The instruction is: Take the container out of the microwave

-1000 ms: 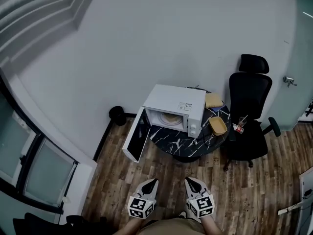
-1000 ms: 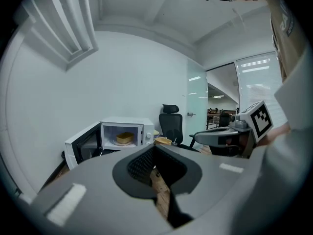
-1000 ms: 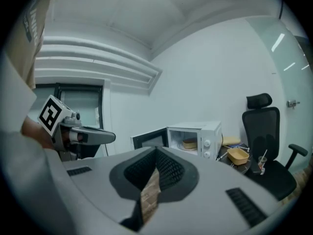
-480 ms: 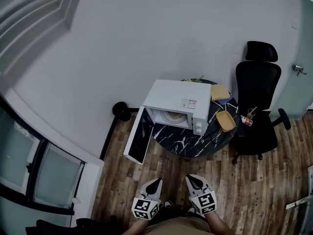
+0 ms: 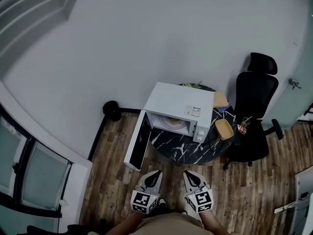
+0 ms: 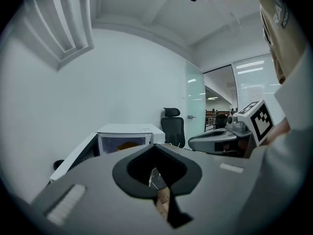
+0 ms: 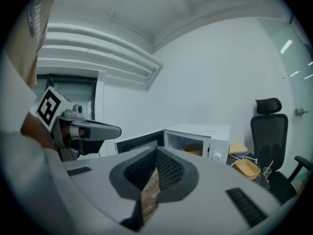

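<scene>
A white microwave (image 5: pixel 179 102) stands on a round black marble table (image 5: pixel 182 150), its door (image 5: pixel 136 141) swung open to the left. Inside sits a pale yellowish container (image 5: pixel 172 123), which shows orange in the left gripper view (image 6: pixel 128 144) and in the right gripper view (image 7: pixel 194 151). My left gripper (image 5: pixel 153 176) and right gripper (image 5: pixel 191 176) hover side by side over the wood floor, short of the table's near edge and pointing at the microwave. Both are shut and hold nothing; the left gripper (image 6: pixel 155 149) and right gripper (image 7: pixel 156 151) show their jaws meeting at the tip.
A yellow tray (image 5: pixel 224 129) lies on the table to the right of the microwave, with a tan pad (image 5: pixel 220 100) behind it. A black office chair (image 5: pixel 255 109) stands right of the table. A small black bin (image 5: pixel 111 110) sits by the wall at left.
Both grippers have moved together toward the table and the open microwave. Their jaws have stayed shut.
</scene>
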`<act>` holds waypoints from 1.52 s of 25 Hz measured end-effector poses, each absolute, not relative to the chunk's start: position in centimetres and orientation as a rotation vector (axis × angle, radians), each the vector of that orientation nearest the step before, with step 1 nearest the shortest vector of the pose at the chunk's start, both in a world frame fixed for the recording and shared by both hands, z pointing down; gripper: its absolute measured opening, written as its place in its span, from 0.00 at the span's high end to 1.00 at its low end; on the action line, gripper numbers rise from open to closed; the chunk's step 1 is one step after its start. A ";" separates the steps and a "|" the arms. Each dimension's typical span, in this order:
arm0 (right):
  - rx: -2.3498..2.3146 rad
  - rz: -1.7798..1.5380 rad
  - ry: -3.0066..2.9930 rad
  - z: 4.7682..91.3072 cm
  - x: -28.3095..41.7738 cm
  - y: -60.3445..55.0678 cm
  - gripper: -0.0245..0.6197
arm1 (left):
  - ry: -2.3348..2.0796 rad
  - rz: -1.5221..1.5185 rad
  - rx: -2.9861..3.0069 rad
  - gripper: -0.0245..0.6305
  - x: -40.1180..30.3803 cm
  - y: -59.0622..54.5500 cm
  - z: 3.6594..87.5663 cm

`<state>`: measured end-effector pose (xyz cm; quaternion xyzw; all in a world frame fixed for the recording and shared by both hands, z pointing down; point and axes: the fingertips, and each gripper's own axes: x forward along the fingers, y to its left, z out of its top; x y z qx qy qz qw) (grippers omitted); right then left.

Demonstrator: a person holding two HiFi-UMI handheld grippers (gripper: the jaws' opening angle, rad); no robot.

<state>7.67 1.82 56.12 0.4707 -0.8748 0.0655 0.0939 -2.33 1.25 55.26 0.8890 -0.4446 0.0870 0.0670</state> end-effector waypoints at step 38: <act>1.409 0.158 -2.585 56.0 5.9 -17.2 0.95 | -1.270 0.380 2.632 0.95 -2.1 -16.3 58.3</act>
